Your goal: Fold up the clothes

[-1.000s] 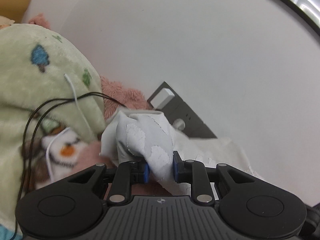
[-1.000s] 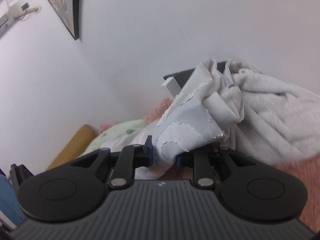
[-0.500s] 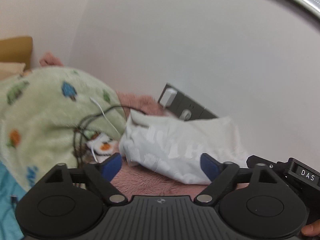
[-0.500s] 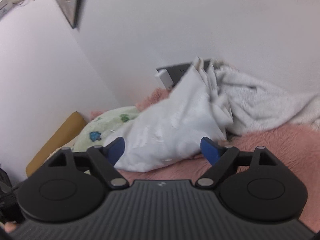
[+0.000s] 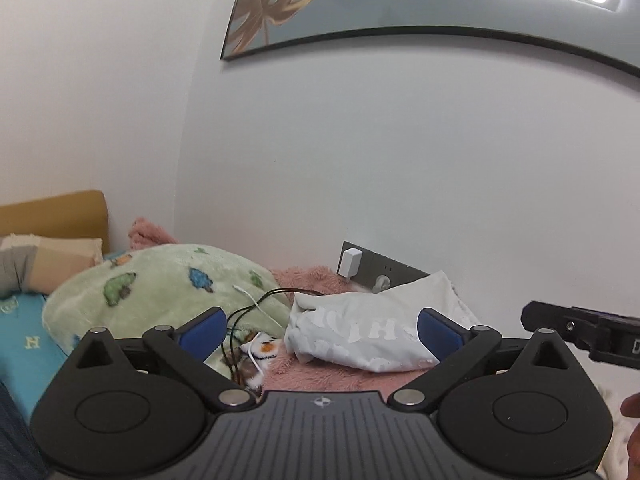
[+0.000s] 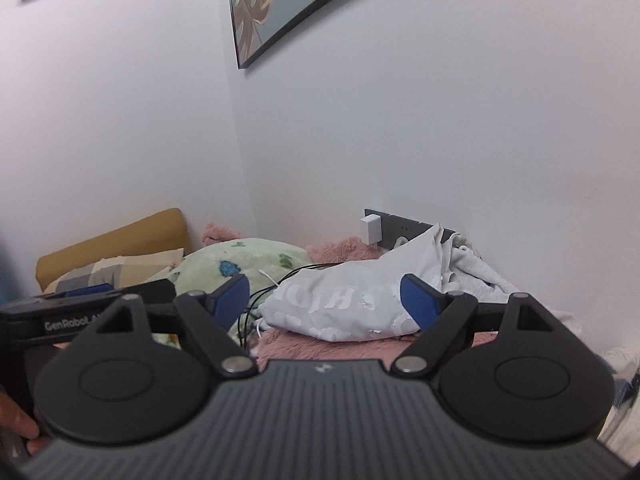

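Now folded shirt (image 5: 360,332) lies free (pink blanket (image 5: 320,372)).

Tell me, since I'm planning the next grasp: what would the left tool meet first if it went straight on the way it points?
Probably the folded white printed garment on the fluffy pink blanket. It lies dead ahead between the opening left tool's fingers, untouched; depth is uncertain.

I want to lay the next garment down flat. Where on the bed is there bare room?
The bare patch is the pink fleece directly in front of the folded white shirt, toward the grippers. Left is crowded: the green blanket with black and white cables trailing over it. Behind the shirt sit the wall sockets, and at its right a white towel.
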